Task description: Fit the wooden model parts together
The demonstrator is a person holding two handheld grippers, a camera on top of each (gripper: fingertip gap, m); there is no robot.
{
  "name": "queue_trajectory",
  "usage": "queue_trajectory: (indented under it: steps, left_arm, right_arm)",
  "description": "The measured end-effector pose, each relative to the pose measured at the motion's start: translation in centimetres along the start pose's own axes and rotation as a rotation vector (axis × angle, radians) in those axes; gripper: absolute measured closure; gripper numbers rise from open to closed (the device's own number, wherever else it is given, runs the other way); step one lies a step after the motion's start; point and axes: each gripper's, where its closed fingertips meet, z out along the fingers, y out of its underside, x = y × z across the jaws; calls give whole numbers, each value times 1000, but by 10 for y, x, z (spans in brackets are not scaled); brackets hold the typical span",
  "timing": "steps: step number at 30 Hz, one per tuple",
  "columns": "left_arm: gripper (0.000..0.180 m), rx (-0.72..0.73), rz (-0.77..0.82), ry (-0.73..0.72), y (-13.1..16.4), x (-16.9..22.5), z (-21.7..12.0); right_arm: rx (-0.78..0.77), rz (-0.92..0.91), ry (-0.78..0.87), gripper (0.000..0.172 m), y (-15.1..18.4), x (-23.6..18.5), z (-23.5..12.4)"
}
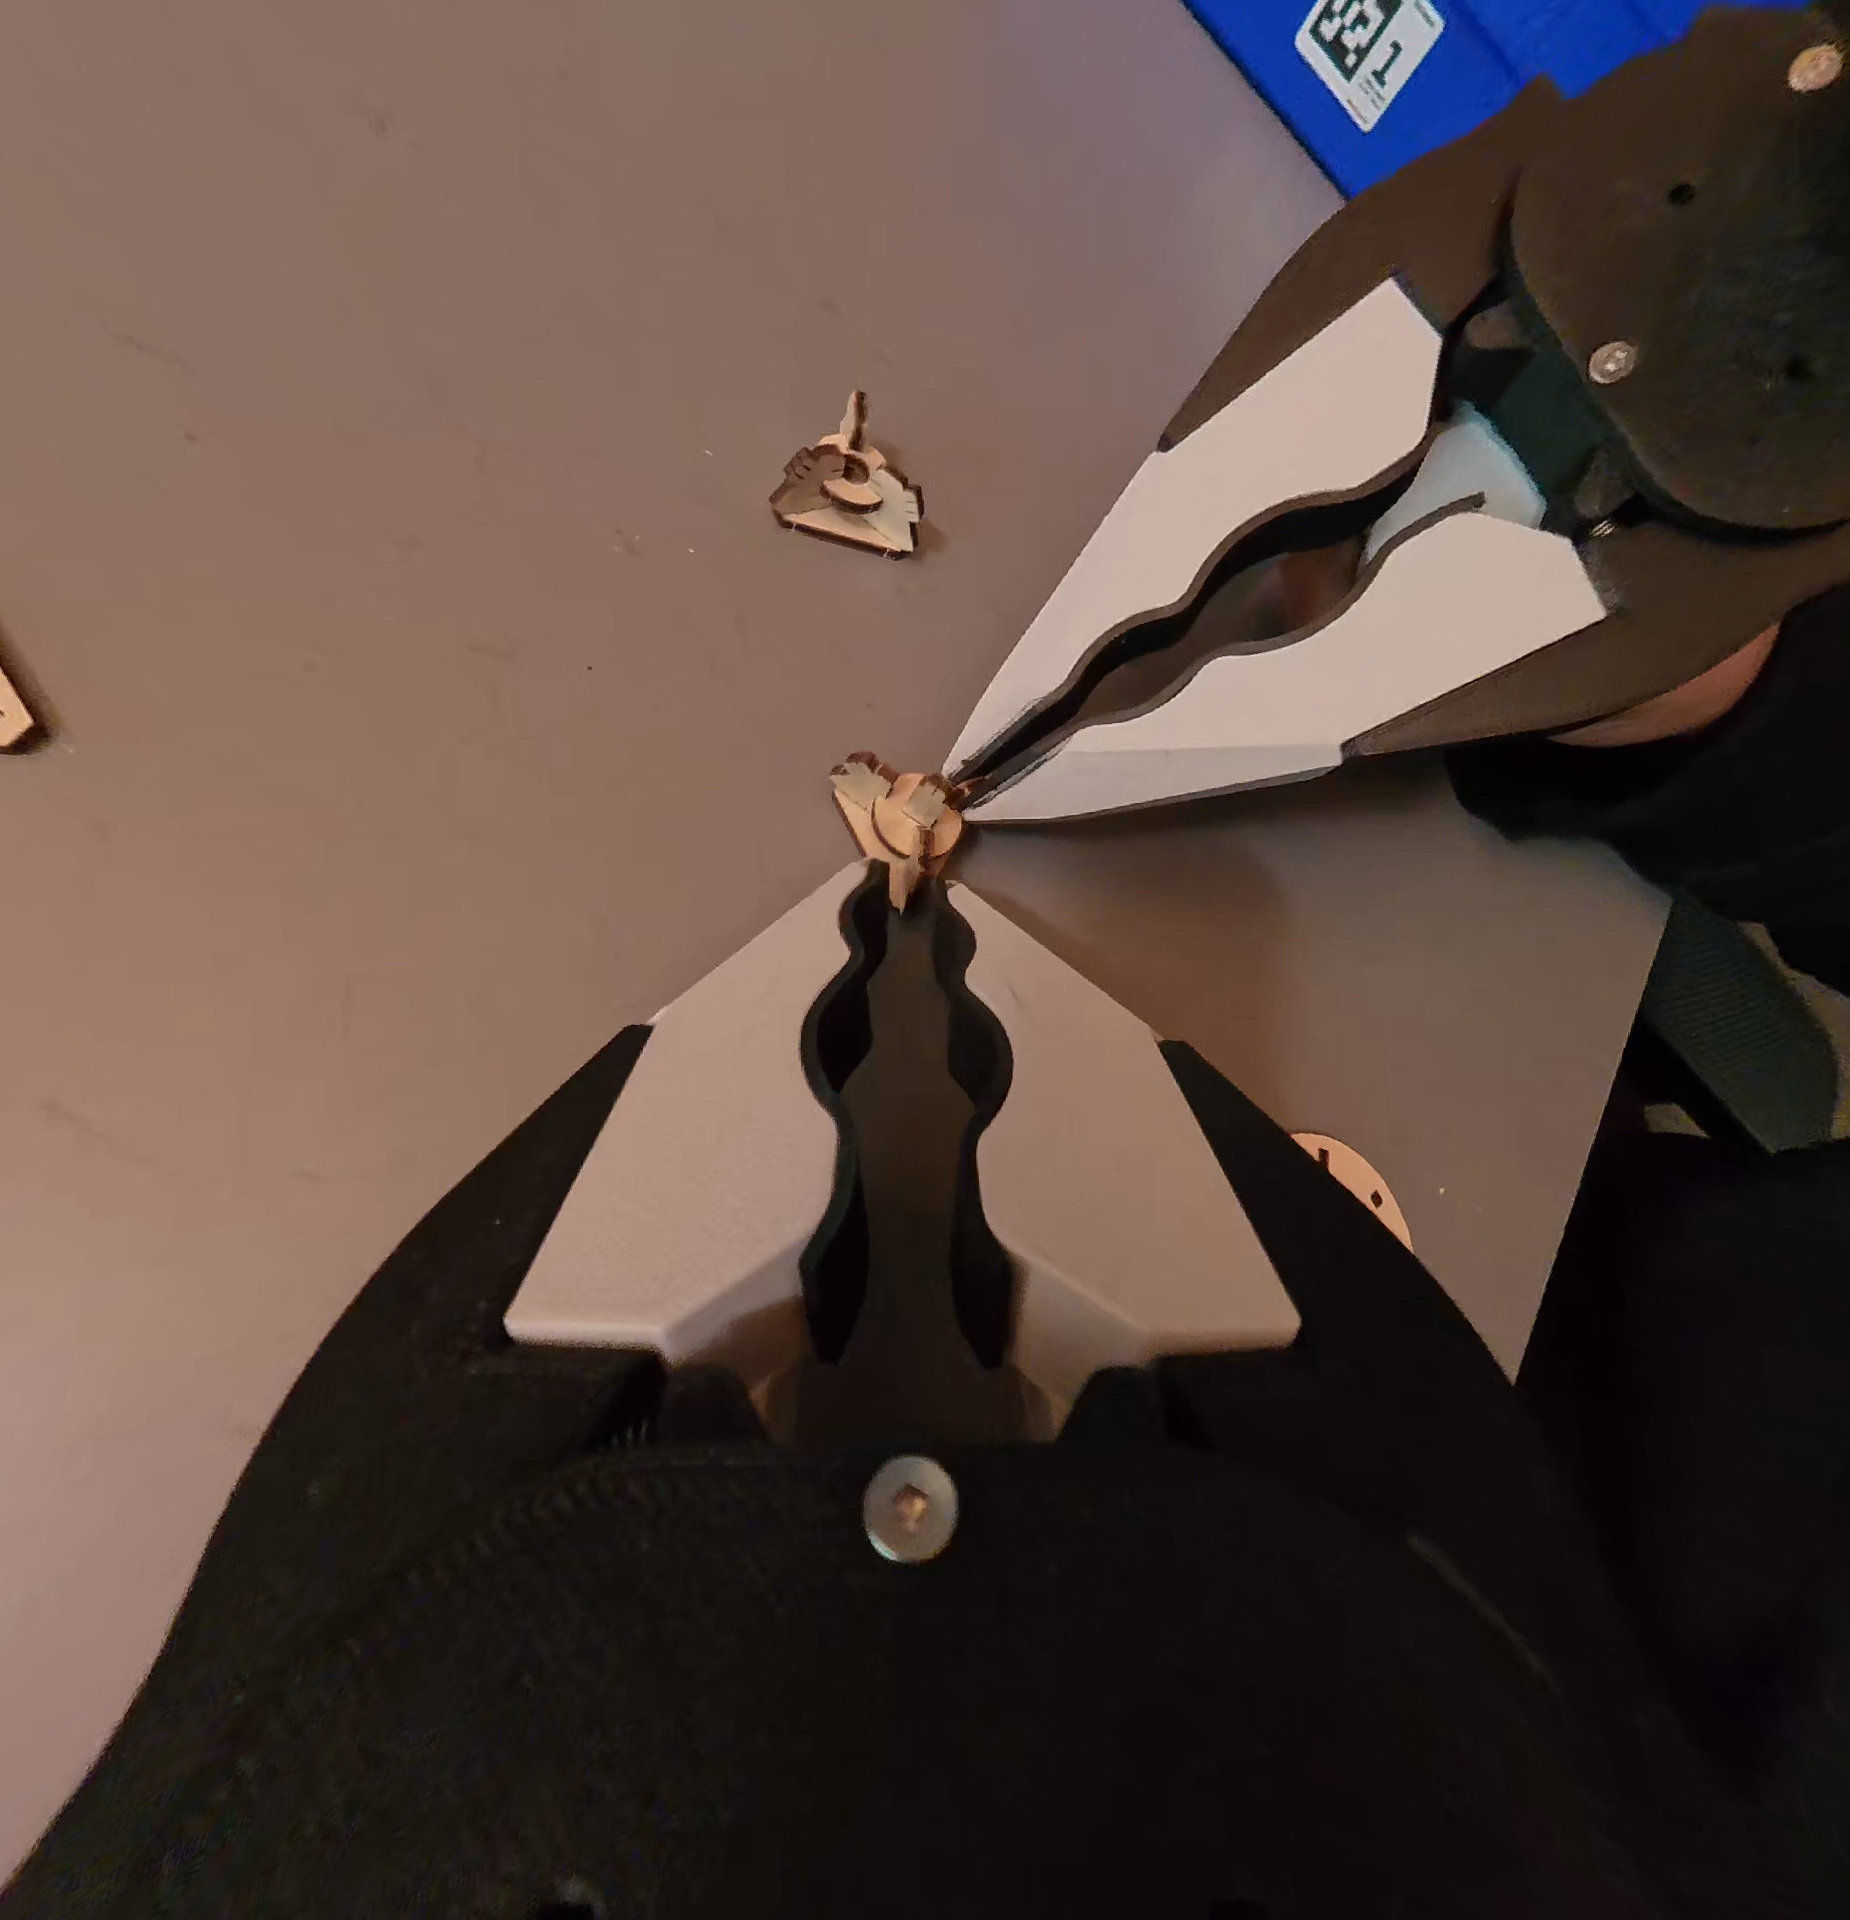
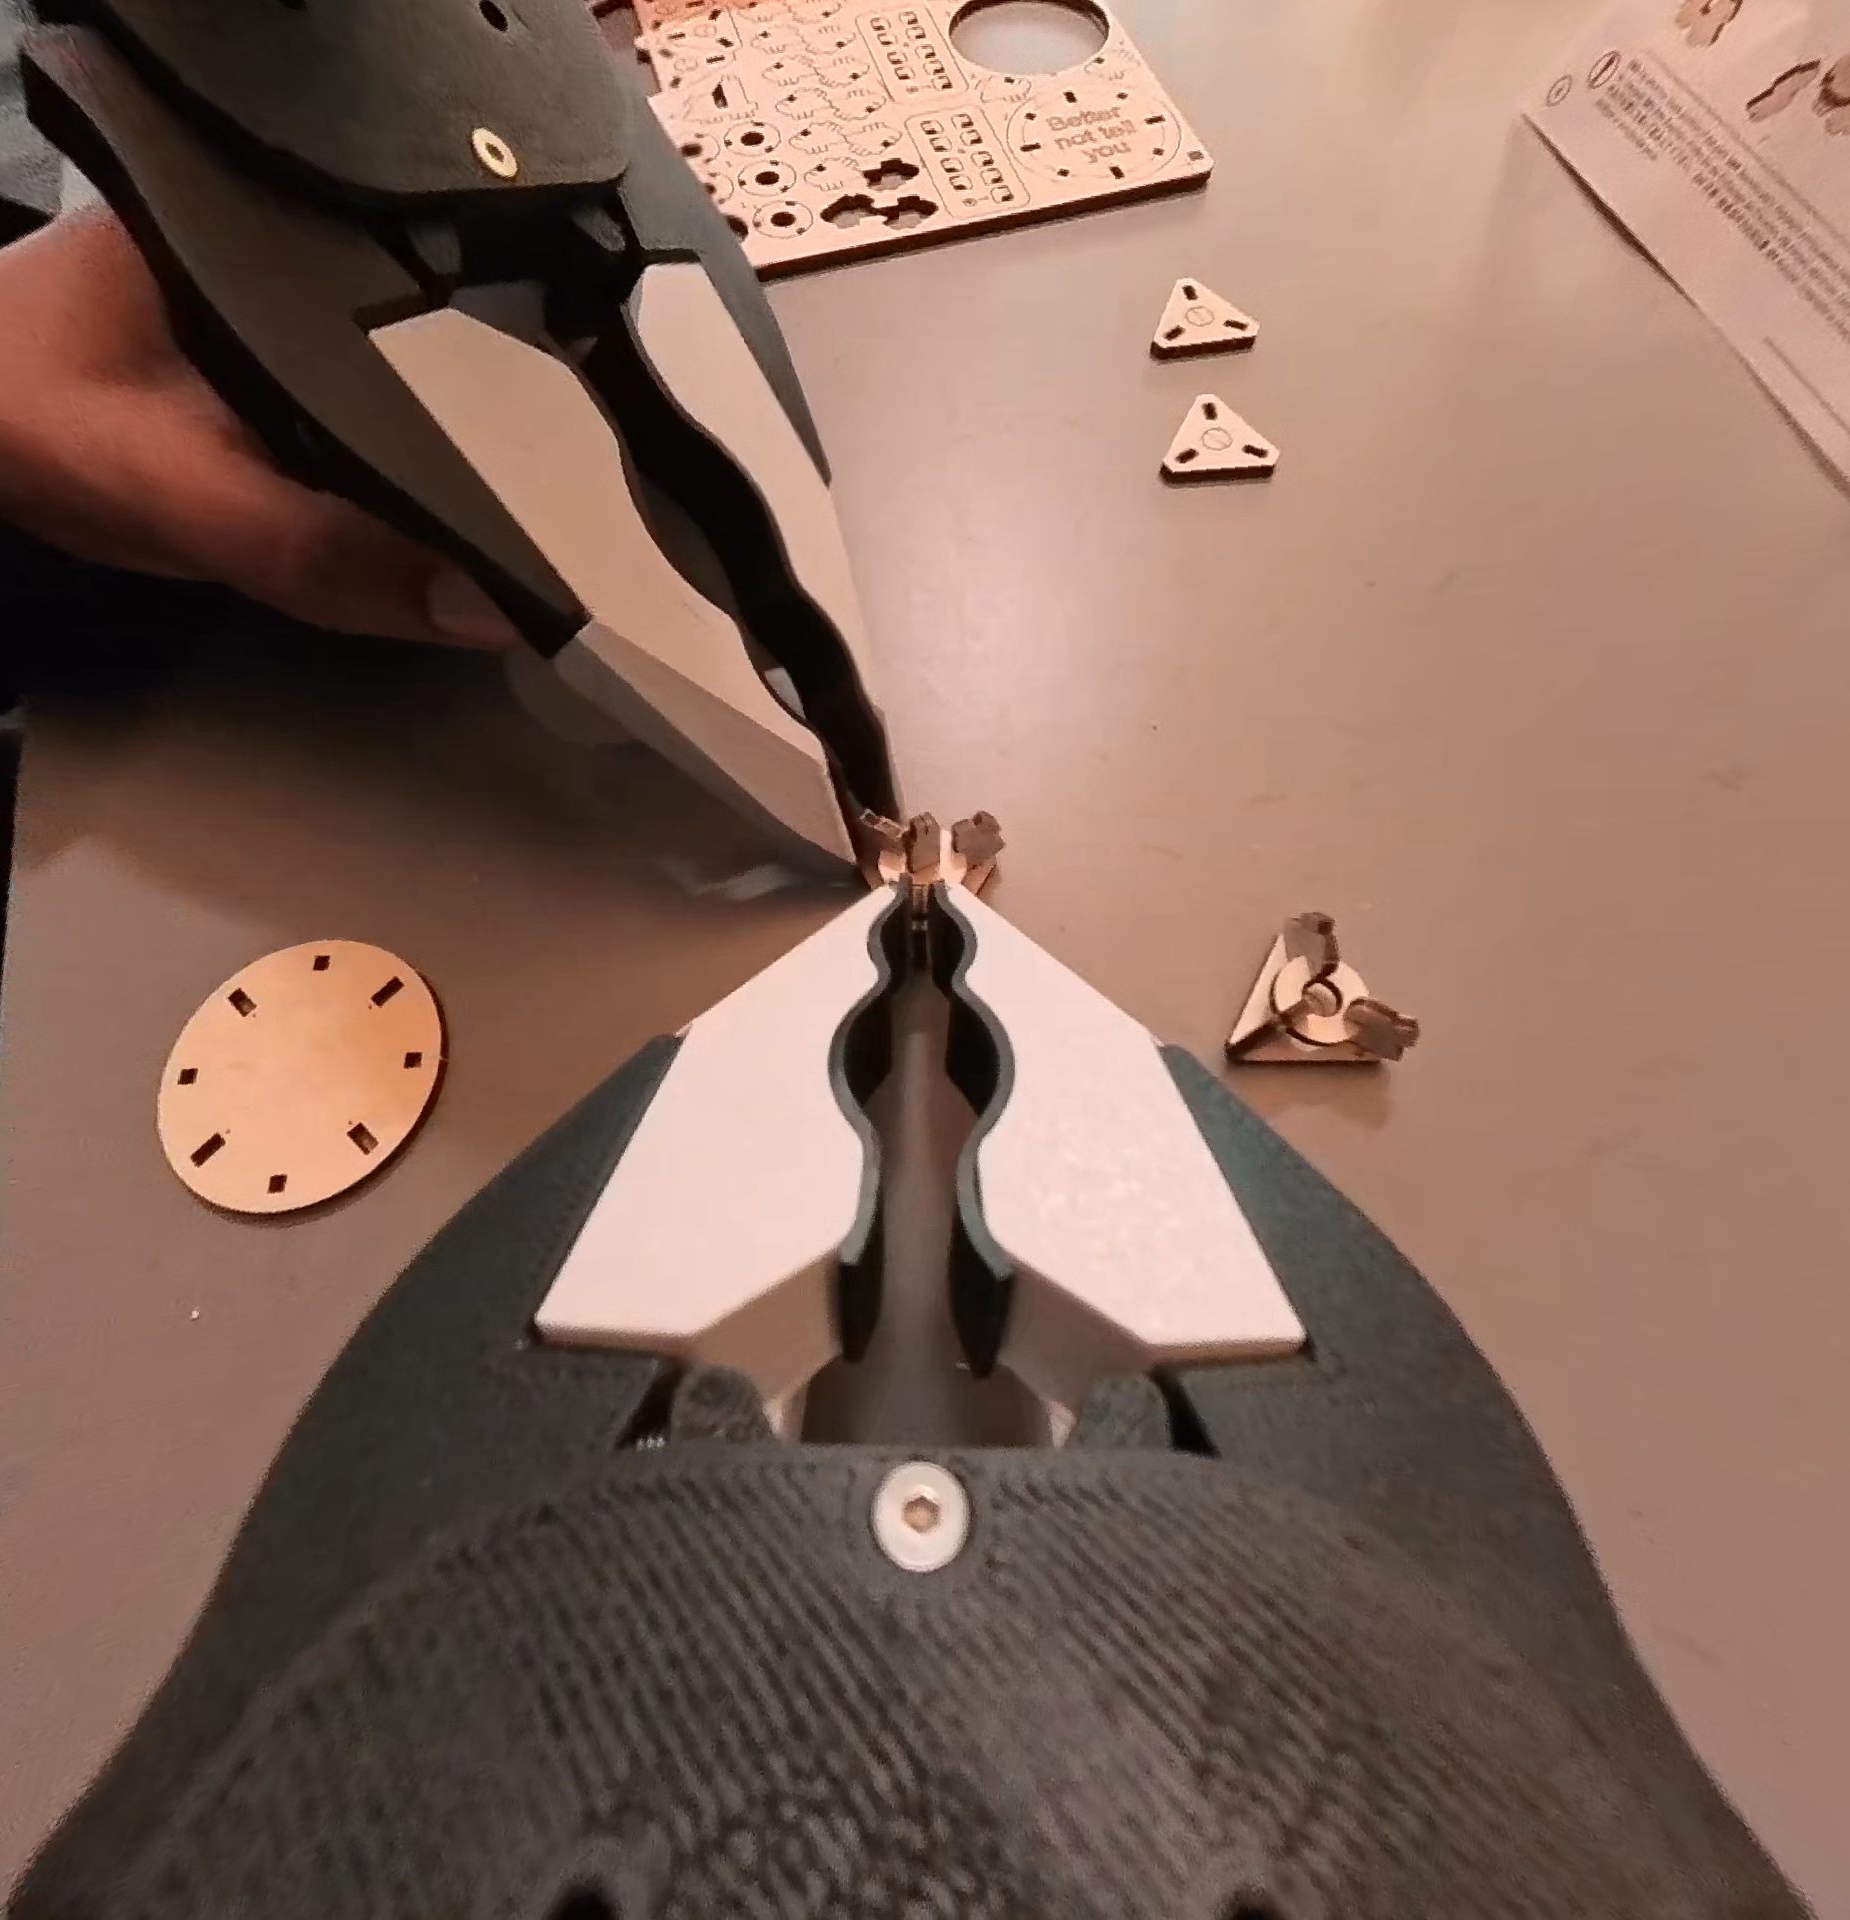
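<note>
1. While the left gripper [image 1: 900, 891] clamps one upright tab of the small triangular wooden assembly [image 1: 890, 805] on the table [image 1: 381, 935], the right gripper [image 1: 957, 792] nips another tab, fingers together.
2. Right wrist view: both tips meet at that assembly, each pinching its own tab. A second assembly [image 2: 1316, 997] and a wooden disc [image 2: 303, 1075] lie apart from it.

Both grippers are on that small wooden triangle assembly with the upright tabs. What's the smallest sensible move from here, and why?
Probably press the right gripper gently down along the upright tab it pinches, keeping the left gripper steady. Both grippers' tips meet the same triangle assembly from different sides, each closed on a tab. Whether the tab is fully seated cannot be told.
</note>
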Motion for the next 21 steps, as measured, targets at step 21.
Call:
queue_trajectory:
  steps: [21]
  left_arm:
    - [179, 41, 70, -45, -8, 2, 0]
  right_arm:
    - [0, 19, -6, 171, 0, 0, 0]
